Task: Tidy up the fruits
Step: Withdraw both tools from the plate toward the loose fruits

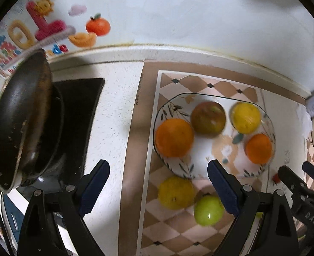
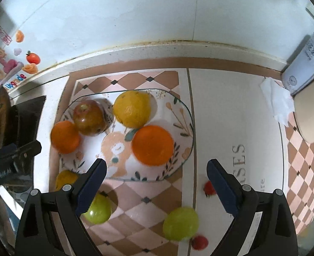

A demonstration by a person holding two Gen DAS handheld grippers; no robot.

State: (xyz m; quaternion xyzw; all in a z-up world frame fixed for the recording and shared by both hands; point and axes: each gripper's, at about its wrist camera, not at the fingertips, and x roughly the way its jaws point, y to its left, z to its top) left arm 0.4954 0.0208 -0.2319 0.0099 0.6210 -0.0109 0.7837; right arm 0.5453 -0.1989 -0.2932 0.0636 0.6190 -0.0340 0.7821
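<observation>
A flower-patterned plate (image 1: 201, 149) (image 2: 178, 117) lies on a checked mat. It holds two oranges (image 1: 174, 137) (image 1: 259, 148), a red-brown apple (image 1: 208, 117) and a yellow citrus (image 1: 245, 117). On the mat in front of the plate lie another yellow citrus (image 1: 176, 192) (image 2: 66, 179), two green apples (image 2: 99, 210) (image 2: 180, 226) and two small red fruits (image 2: 209, 188) (image 2: 199, 242). My left gripper (image 1: 158, 164) hovers open and empty above the plate's near left rim. The right gripper (image 2: 156, 164) hangs open and empty over the plate's near edge.
A dark frying pan (image 1: 22, 115) sits on a black stove (image 1: 80, 111) left of the mat. At the right are a crumpled white tissue (image 2: 278, 102), a grey tin (image 2: 302, 68) and a beige container (image 2: 313, 115). A white wall with stickers (image 1: 50, 21) runs behind the counter.
</observation>
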